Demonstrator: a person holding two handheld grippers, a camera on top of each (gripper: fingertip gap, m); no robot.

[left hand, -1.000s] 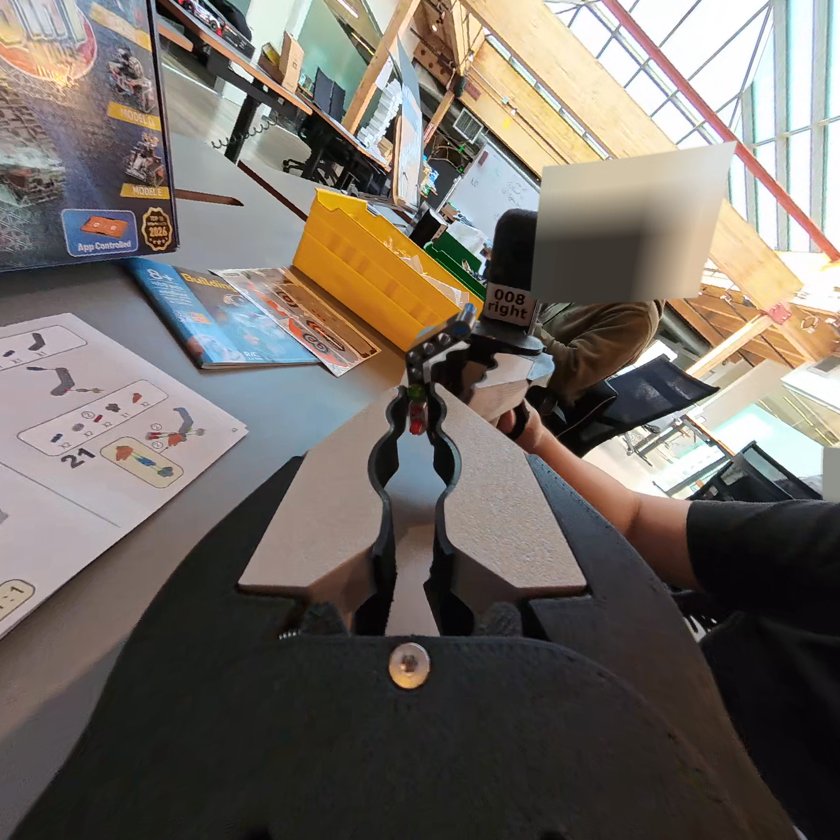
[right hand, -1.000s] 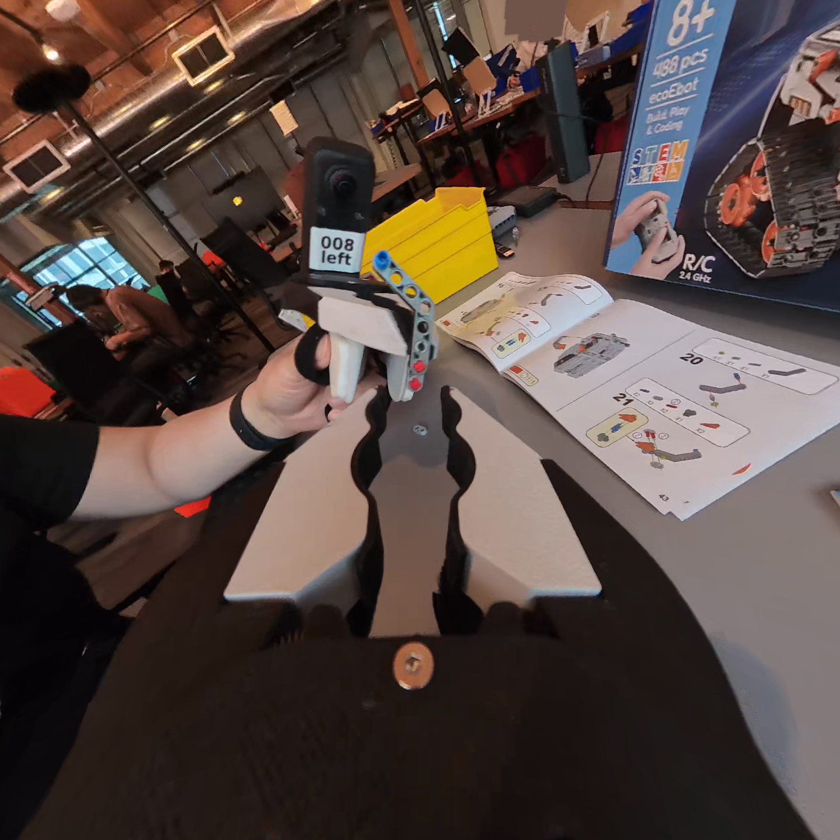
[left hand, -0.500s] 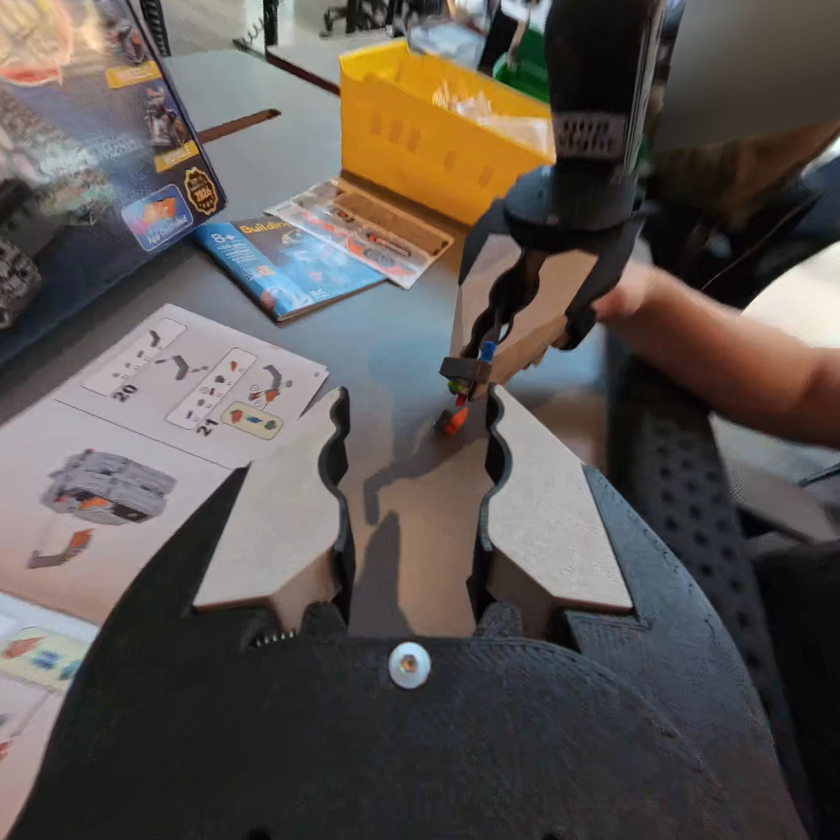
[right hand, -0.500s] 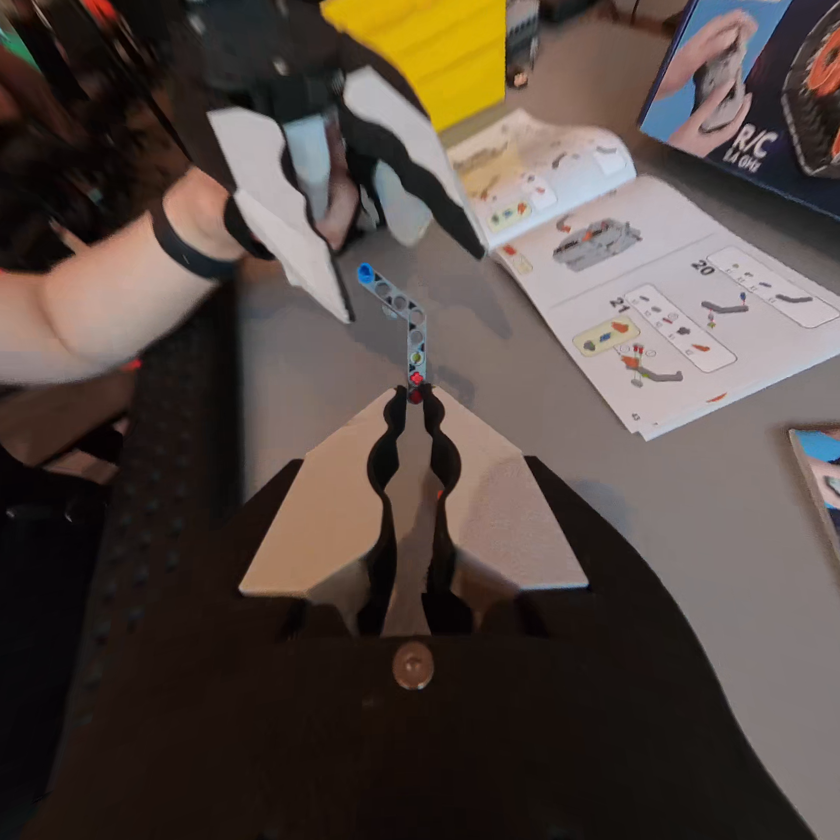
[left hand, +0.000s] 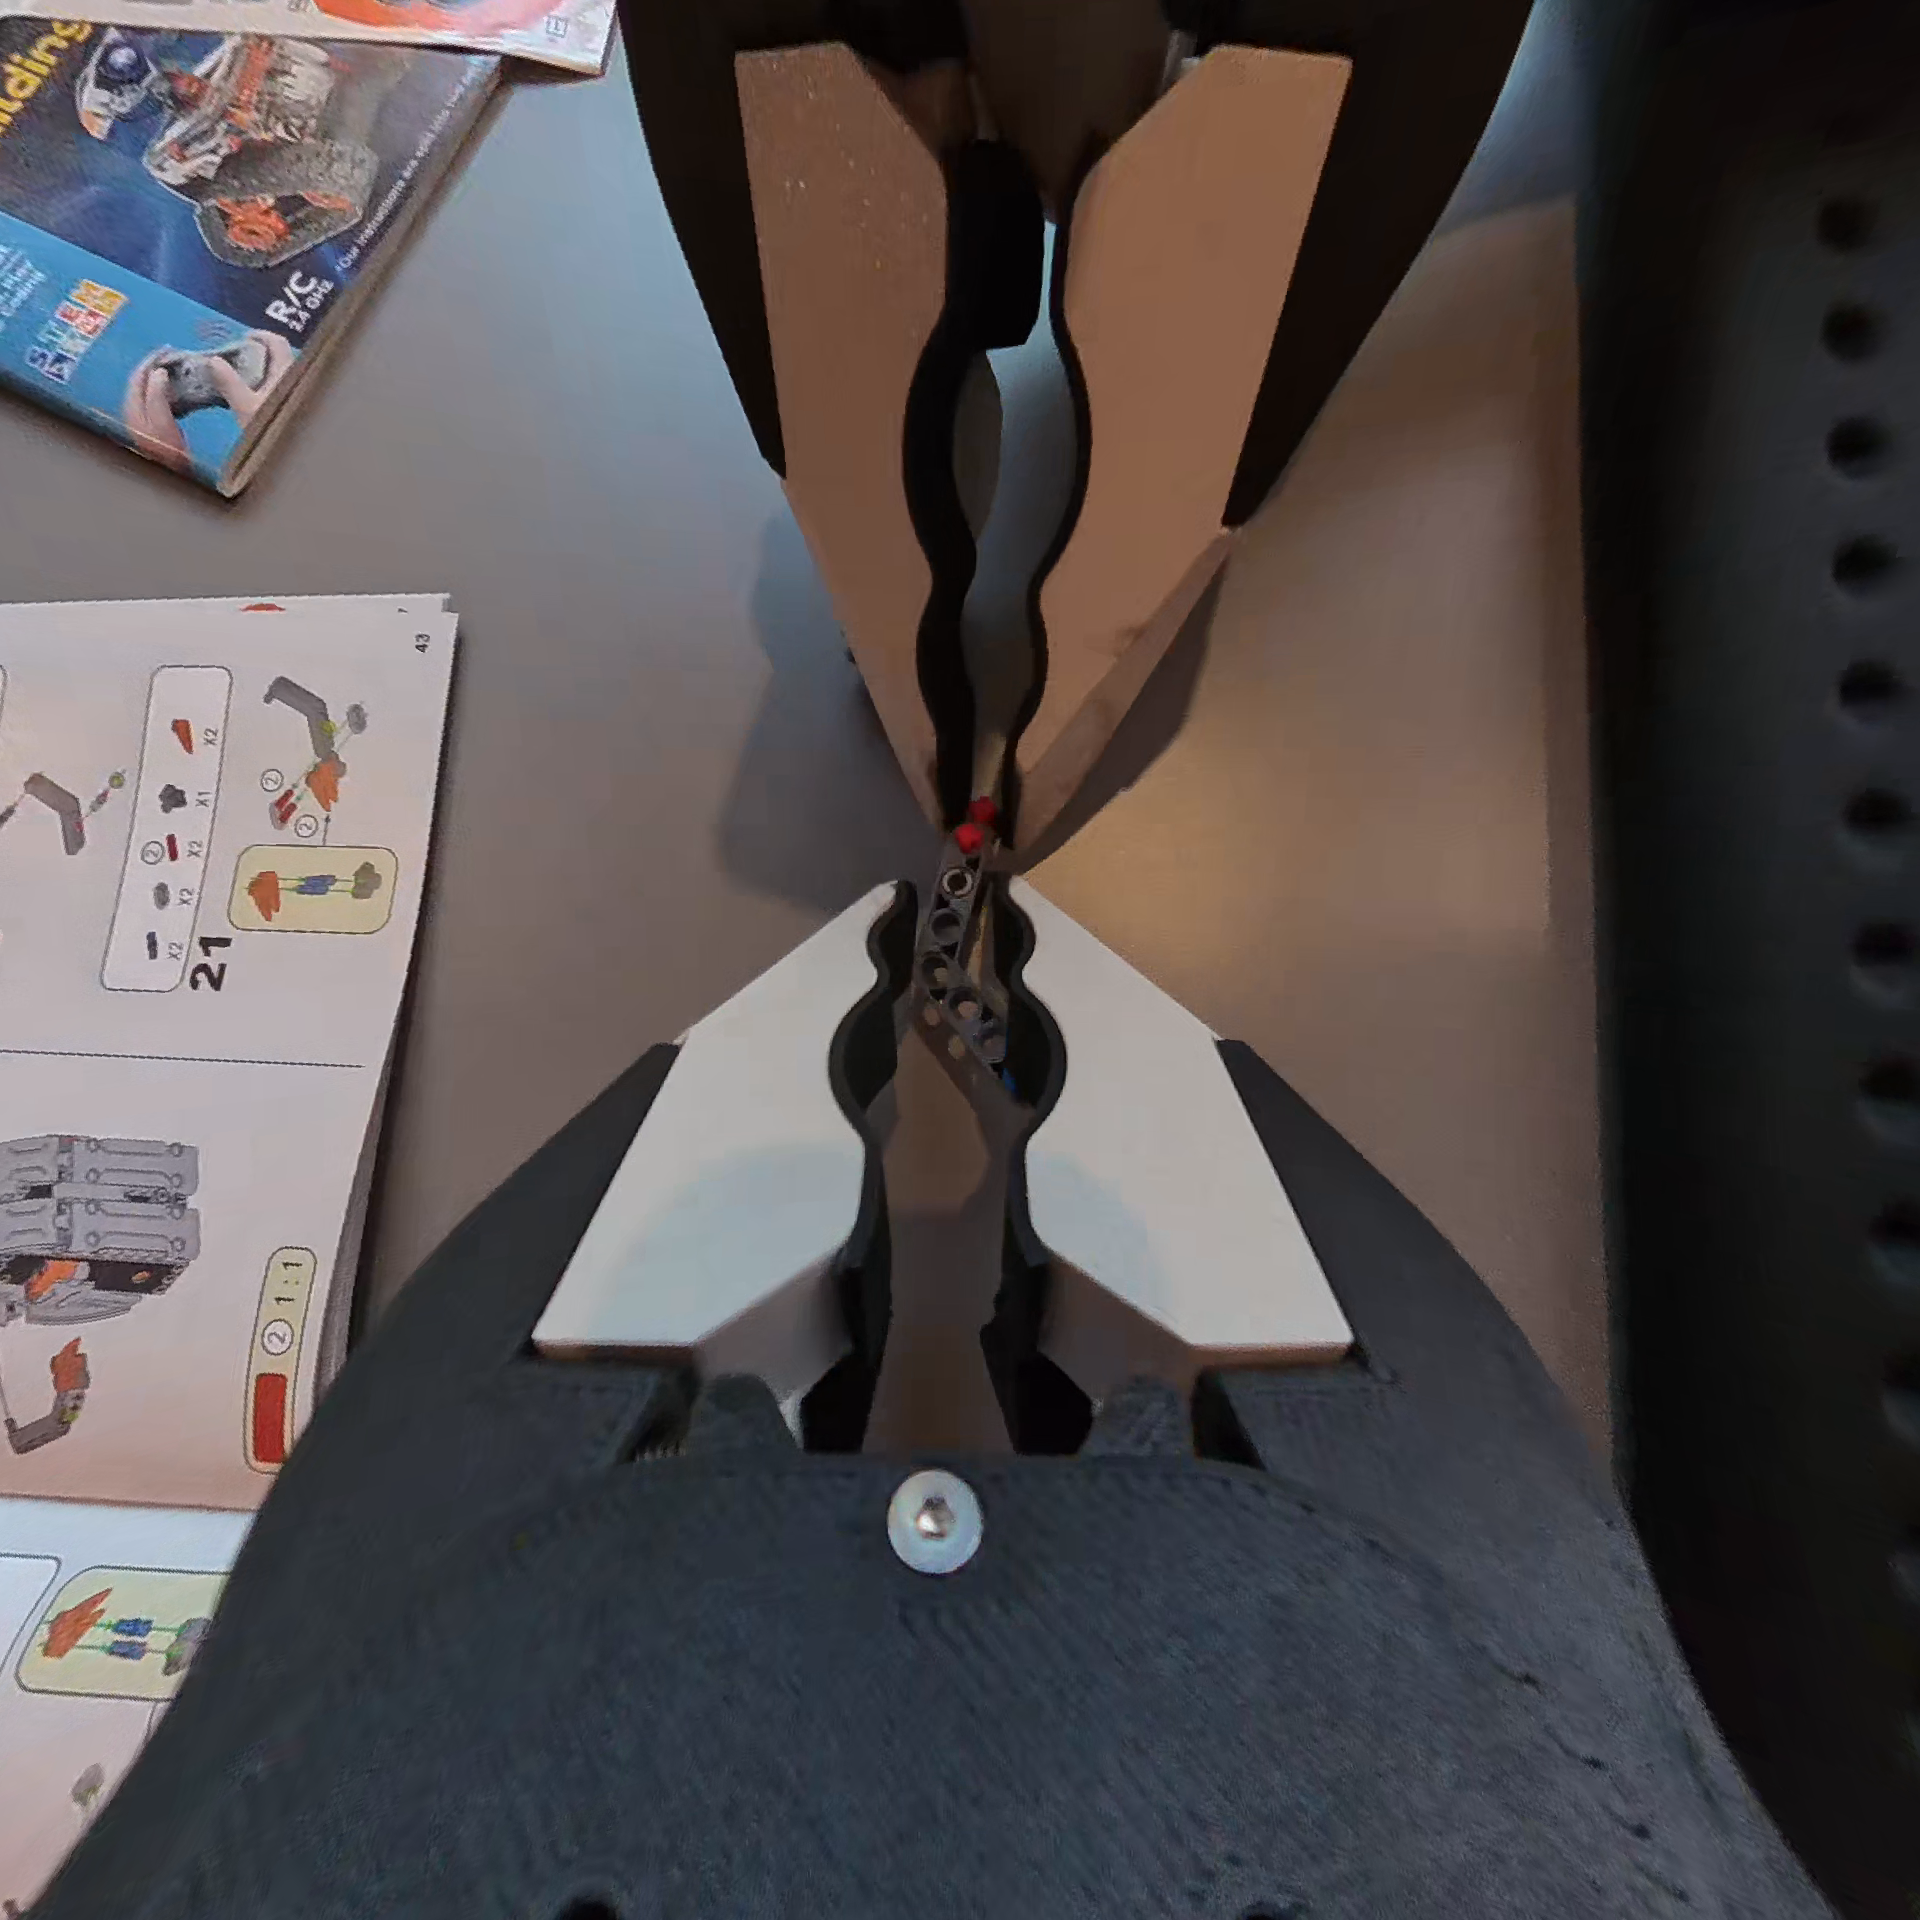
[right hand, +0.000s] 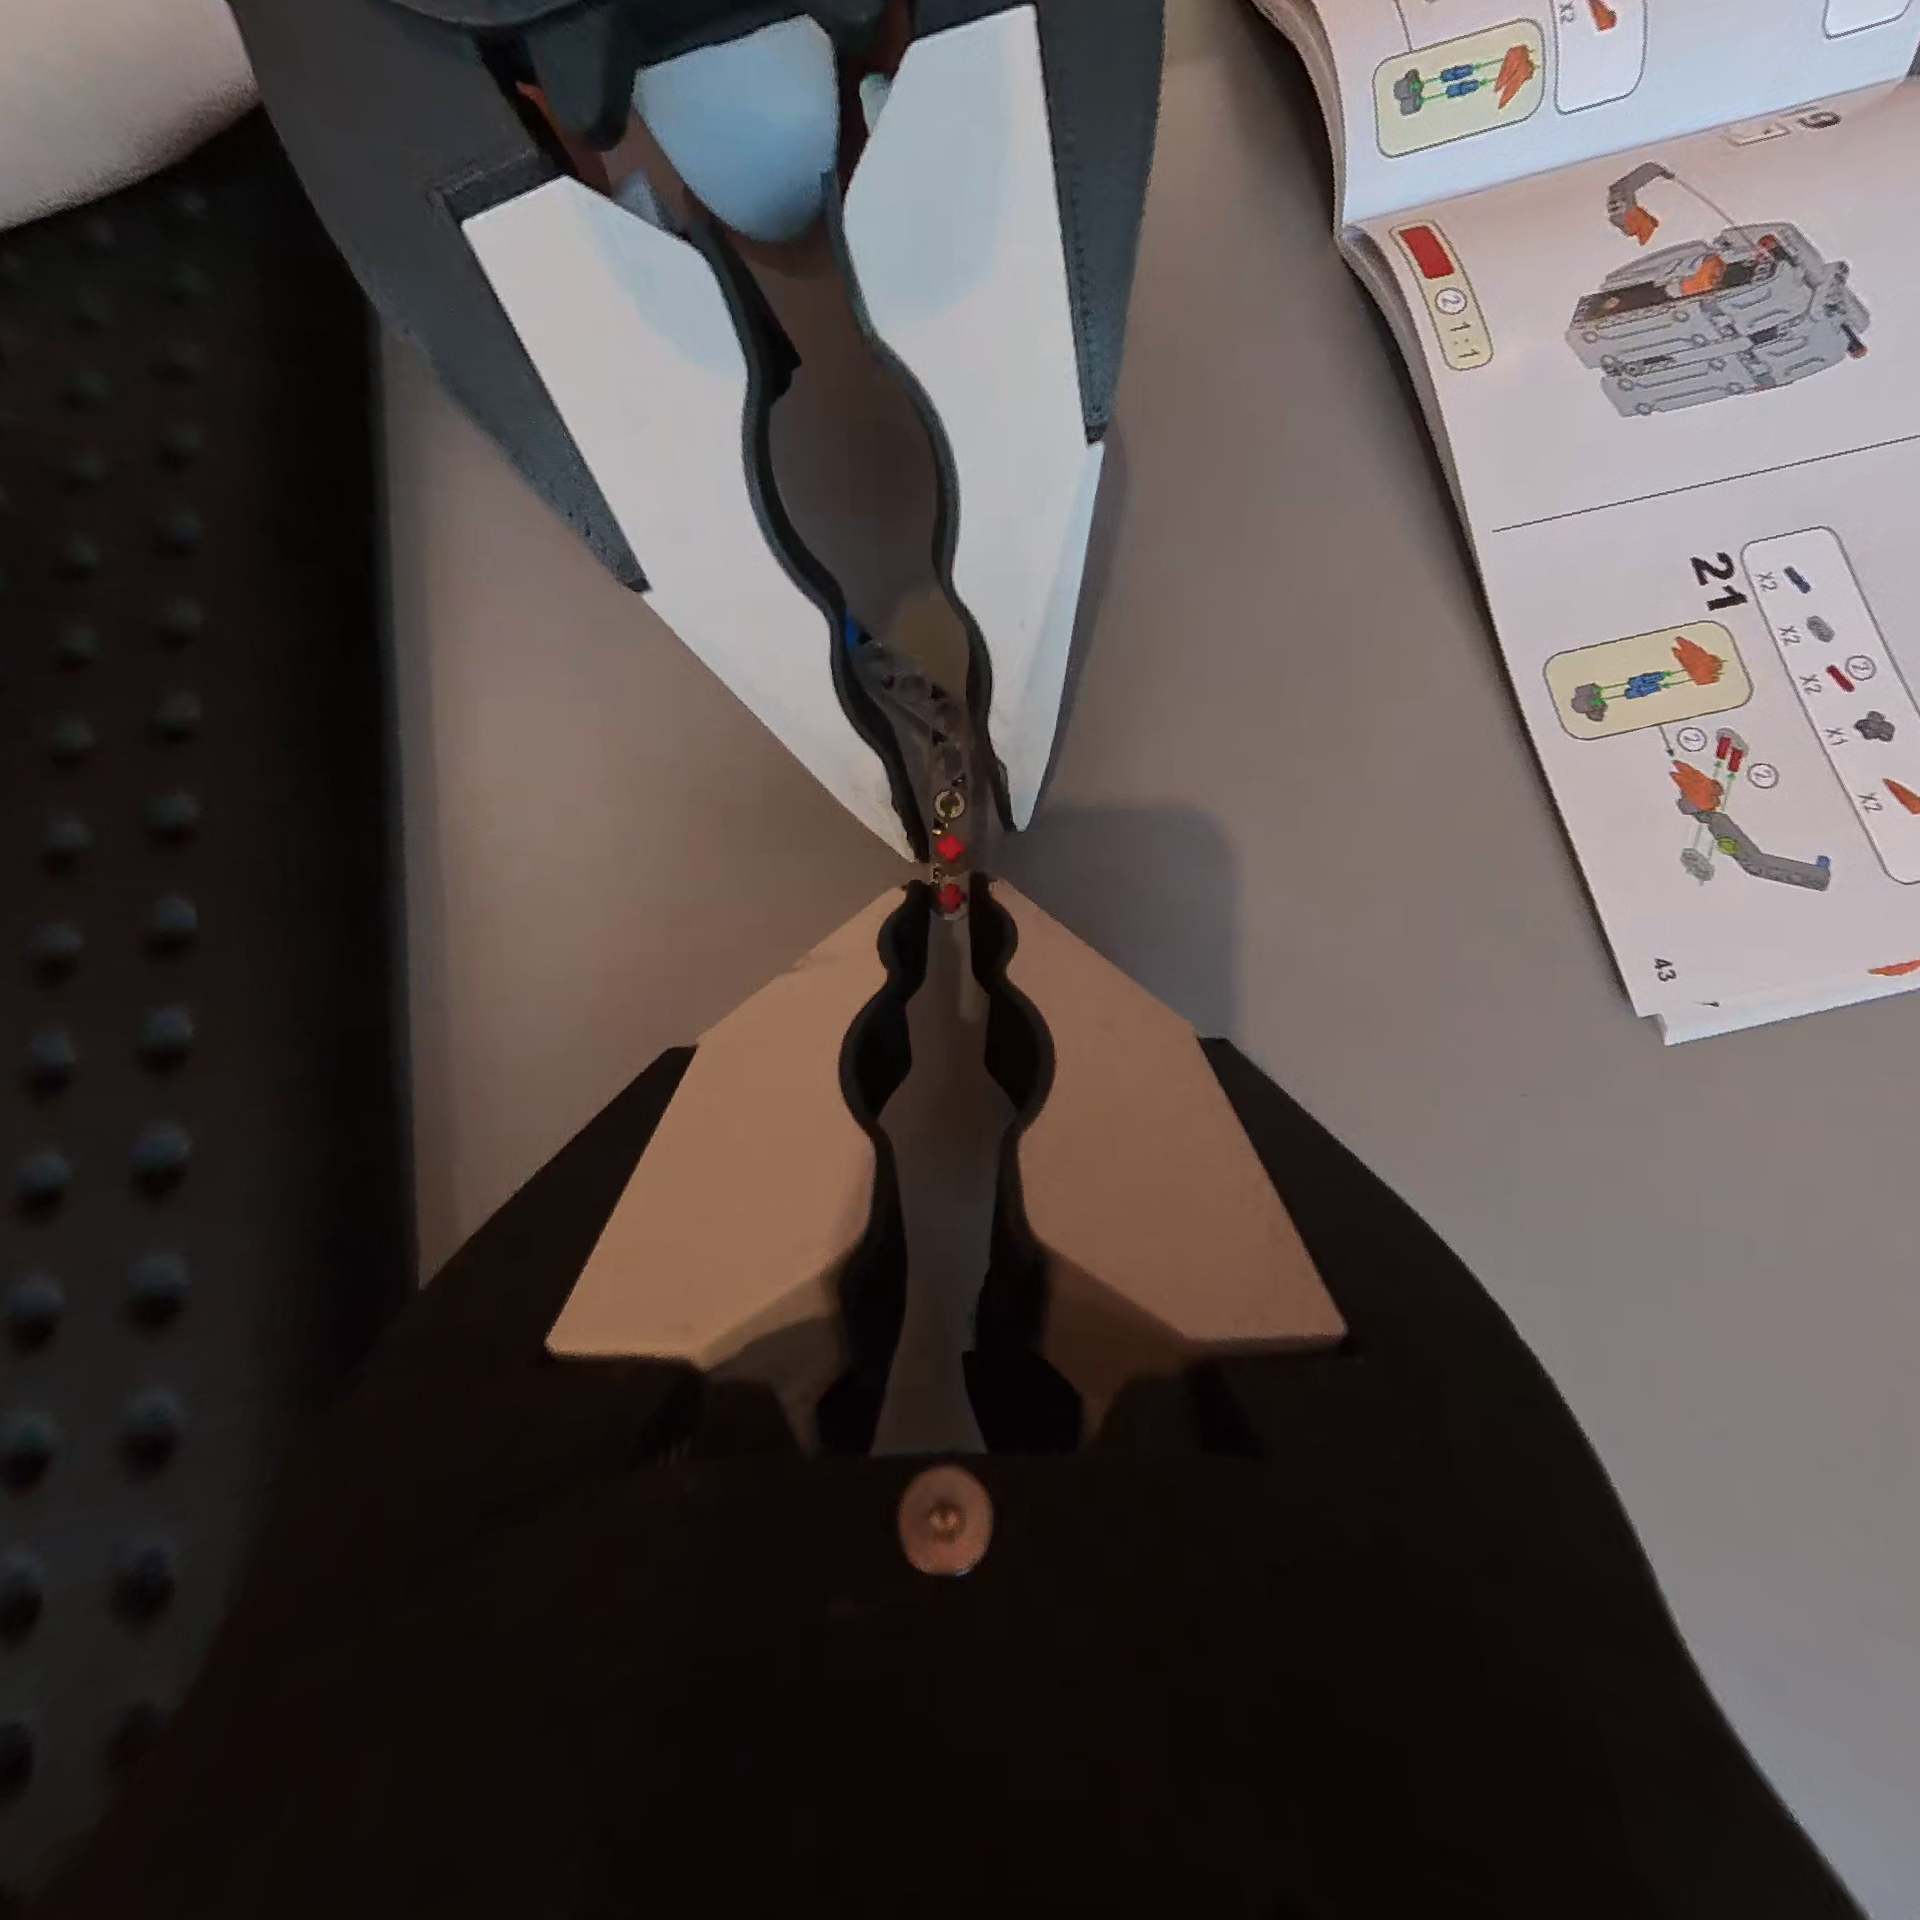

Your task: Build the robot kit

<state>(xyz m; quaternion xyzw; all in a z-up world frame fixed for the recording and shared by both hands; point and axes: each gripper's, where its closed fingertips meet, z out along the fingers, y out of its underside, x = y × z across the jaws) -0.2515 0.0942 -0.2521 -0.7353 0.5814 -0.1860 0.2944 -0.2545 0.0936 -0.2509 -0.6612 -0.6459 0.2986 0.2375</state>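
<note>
A grey bent beam (left hand: 956, 977) with holes, red pins (left hand: 971, 826) at one end and a blue pin at the other, hangs just above the grey table (left hand: 582, 623). My left gripper (left hand: 951, 899) is closed around the beam's middle. My right gripper (left hand: 975, 816) comes from the opposite side, tip to tip, shut on the red-pin end. In the right wrist view my right gripper (right hand: 948, 896) pinches that end. There the beam (right hand: 930, 727) runs up between the fingers of the left gripper (right hand: 961, 831). Both grippers point down at the table.
An open instruction booklet (left hand: 208, 935) lies on the table beside the grippers and also shows in the right wrist view (right hand: 1662, 520). A closed blue booklet (left hand: 187, 229) lies farther off. A black perforated chair (left hand: 1766, 935) stands past the table edge.
Both grippers have tilted down toward the table and come together. My left gripper, open half a second ago, has closed around the beam. The right gripper kept its hold.
</note>
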